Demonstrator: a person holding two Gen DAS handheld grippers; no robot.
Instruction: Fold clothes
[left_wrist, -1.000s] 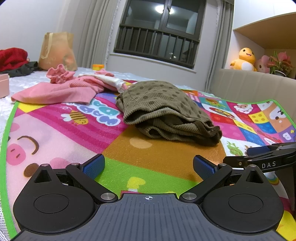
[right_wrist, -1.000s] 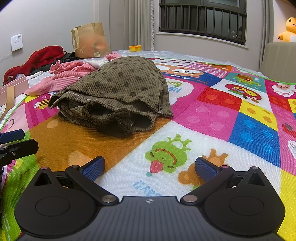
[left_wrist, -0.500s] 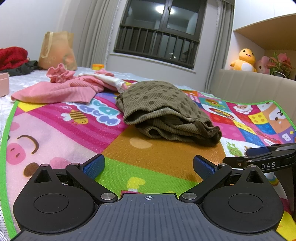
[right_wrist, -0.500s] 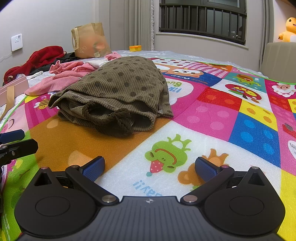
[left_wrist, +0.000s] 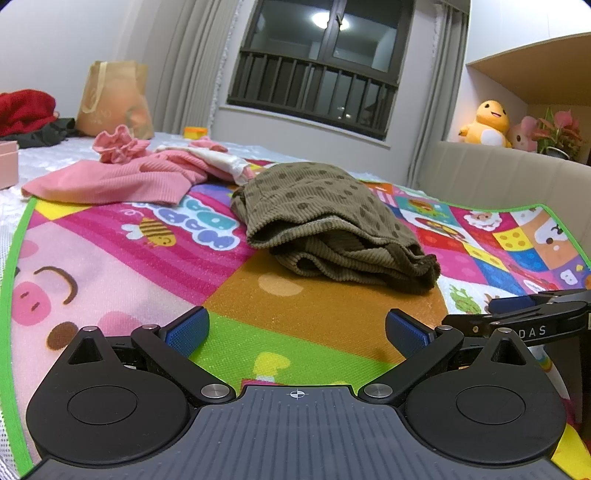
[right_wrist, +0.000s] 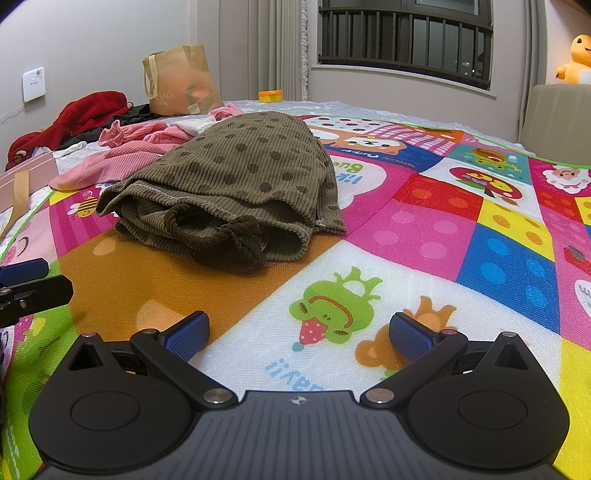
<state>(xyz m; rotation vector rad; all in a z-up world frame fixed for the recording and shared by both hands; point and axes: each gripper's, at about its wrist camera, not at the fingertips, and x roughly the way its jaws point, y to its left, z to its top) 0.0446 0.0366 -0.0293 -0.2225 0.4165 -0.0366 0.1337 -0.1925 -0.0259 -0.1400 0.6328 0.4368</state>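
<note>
Nothing has shifted since the earlier frames. The olive garment (left_wrist: 332, 229) lies bundled on the play mat (left_wrist: 110, 258), as before. The left gripper (left_wrist: 295, 328) sits near the garment's front edge, jaws spread wide and empty, unmoved. The right gripper (right_wrist: 299, 328) is also near the garment, on its right, jaws likewise released and holding nothing. Pink clothes (left_wrist: 110, 177) lie behind the garment, just beside it, with a paper bag (left_wrist: 114, 99) farther behind.

The right tool (left_wrist: 524, 325) reads "DAS"; the play mat (left_wrist: 207, 229) "BOBO".
</note>
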